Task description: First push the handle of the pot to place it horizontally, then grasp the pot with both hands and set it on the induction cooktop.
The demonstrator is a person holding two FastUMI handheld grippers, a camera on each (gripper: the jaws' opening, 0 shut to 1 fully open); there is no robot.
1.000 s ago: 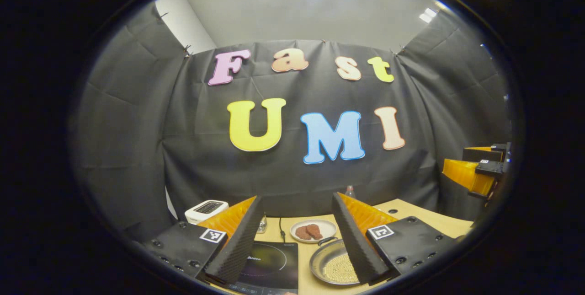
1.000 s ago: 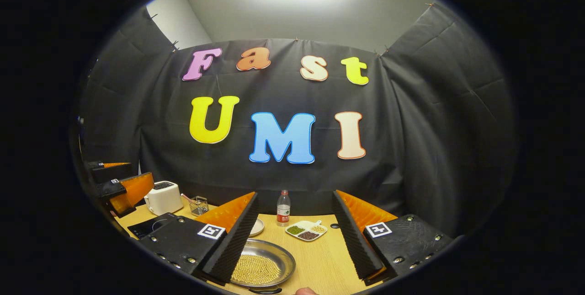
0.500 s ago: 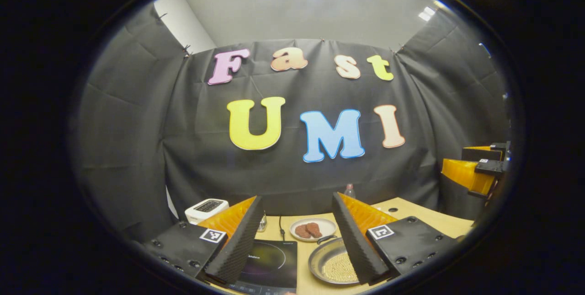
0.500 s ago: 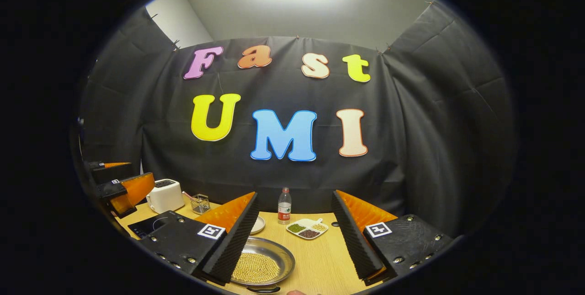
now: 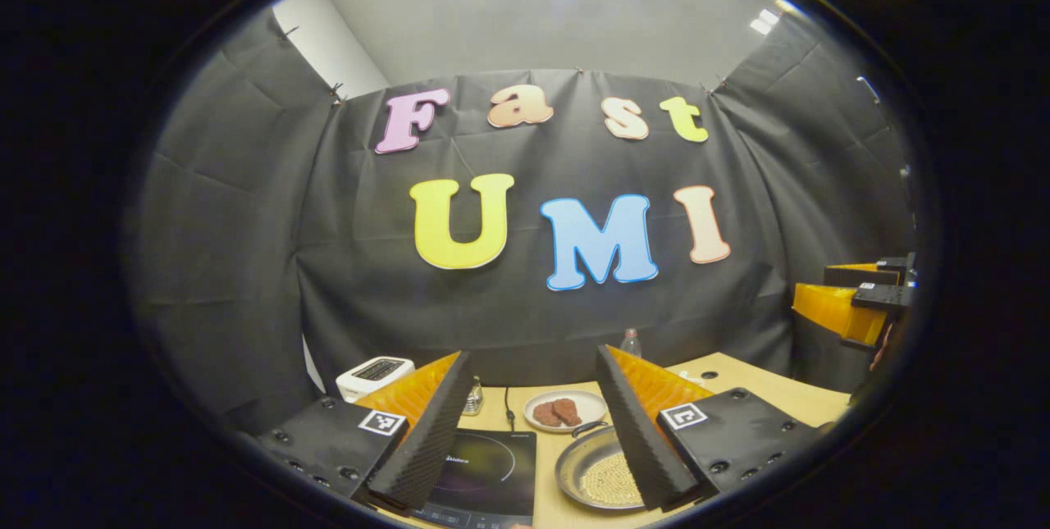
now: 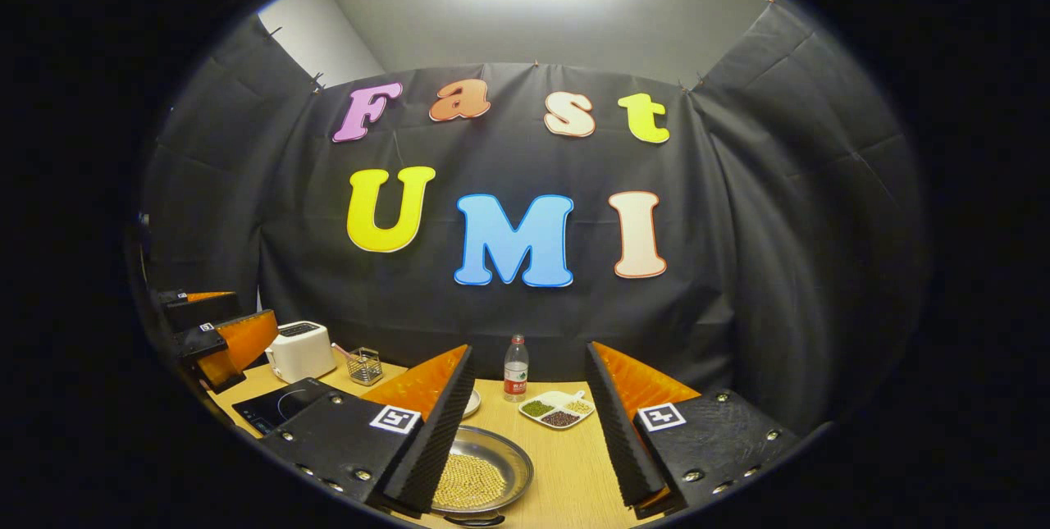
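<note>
Pot [image 6: 480,476]: shallow metal pan with a layer of small yellow grains, resting on the wooden table [image 6: 574,463], low in the right gripper view and partly behind that gripper's left finger. Its dark handle [image 5: 589,429] shows in the left gripper view at the pan's far rim, toward the plate of meat [image 5: 564,412]; a dark loop at the near rim in the right gripper view may be a second handle, cannot tell. So the handle axis seems to run front-to-back, not yet horizontal across the table. Induction cooktop [image 5: 484,471] lies flat just beside the pot, on the left gripper's side, nothing on it. Left gripper [image 5: 525,422]: fingers spread wide, empty, above the table with cooktop and pot between and below them. Right gripper [image 6: 529,422]: fingers spread, empty, pot down-left of the gap. Judgement: either gripper could reach the far handle; the plate of meat just behind it limits push room. Other items: toaster [image 6: 300,351], wire basket [image 6: 364,366], bottle [image 6: 515,368], divided dish of beans [image 6: 558,410], all well clear at the back.
</note>
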